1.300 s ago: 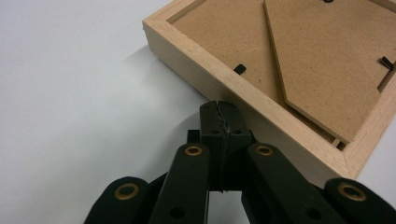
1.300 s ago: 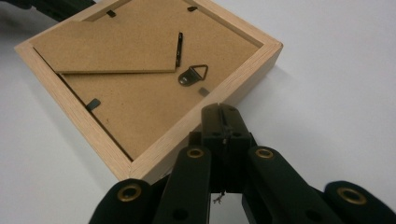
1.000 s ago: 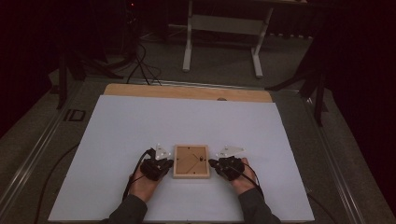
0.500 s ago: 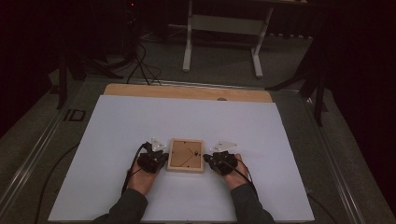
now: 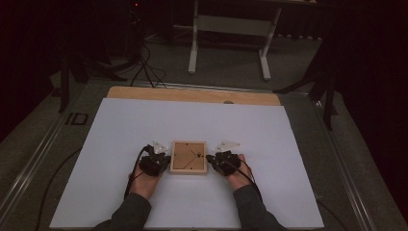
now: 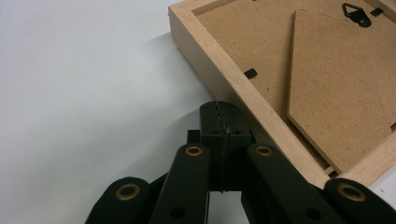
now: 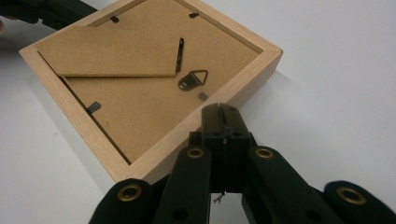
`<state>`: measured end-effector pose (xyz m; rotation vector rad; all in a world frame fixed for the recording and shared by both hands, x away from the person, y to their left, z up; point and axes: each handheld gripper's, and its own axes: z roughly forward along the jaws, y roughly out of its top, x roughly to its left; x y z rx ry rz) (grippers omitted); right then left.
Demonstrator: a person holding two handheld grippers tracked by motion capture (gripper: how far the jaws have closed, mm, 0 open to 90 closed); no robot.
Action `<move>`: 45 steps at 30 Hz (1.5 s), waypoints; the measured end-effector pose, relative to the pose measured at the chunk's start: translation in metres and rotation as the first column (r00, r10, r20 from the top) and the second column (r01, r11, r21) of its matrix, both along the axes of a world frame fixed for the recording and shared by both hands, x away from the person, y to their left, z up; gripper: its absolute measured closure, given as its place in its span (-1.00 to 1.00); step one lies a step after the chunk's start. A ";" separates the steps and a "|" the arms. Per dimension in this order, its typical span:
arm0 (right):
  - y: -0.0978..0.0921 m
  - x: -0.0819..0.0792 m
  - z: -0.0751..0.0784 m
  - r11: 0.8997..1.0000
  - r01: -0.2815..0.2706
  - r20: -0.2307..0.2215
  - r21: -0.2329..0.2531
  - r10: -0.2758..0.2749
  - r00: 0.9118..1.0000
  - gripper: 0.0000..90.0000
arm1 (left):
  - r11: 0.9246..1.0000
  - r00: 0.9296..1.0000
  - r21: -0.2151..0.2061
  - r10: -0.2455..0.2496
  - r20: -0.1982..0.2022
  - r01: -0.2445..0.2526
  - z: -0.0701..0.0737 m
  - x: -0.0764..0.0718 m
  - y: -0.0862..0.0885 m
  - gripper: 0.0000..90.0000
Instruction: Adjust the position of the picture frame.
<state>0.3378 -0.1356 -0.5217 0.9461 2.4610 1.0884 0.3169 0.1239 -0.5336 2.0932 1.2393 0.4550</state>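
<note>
A small wooden picture frame (image 5: 188,157) lies face down on the white table top (image 5: 144,120), its brown backing board, stand flap and metal hanger up. My left gripper (image 5: 163,159) rests at the frame's left edge, jaws shut with nothing between them. In the left gripper view the closed jaw tips (image 6: 218,108) touch the frame's light wood rim (image 6: 219,70). My right gripper (image 5: 211,160) sits at the frame's right edge, also shut and empty. In the right gripper view its tips (image 7: 219,112) press against the rim (image 7: 187,130), close to the hanger (image 7: 192,79).
A strip of bare wood (image 5: 192,95) shows along the table's far edge. Beyond it stands a white metal leg frame (image 5: 231,29) on the dark floor, with cables (image 5: 144,62) at the back left. Open white surface surrounds the frame.
Both grippers and the frame between them have slid away from the person and slightly left over the last second. The jaws stay shut against the frame's sides.
</note>
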 end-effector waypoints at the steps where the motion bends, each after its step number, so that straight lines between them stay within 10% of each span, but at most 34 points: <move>1: 0.000 0.001 0.000 1.000 -0.001 -0.002 0.004 0.001 1.000 1.00 | 1.000 1.000 0.009 0.000 0.003 -0.001 0.000 0.002 -0.001 1.00; 45: -0.004 -0.002 0.005 0.999 0.021 0.064 0.046 -0.023 0.998 0.99 | 0.999 0.999 -0.028 0.022 0.041 -0.020 0.004 0.003 0.002 0.88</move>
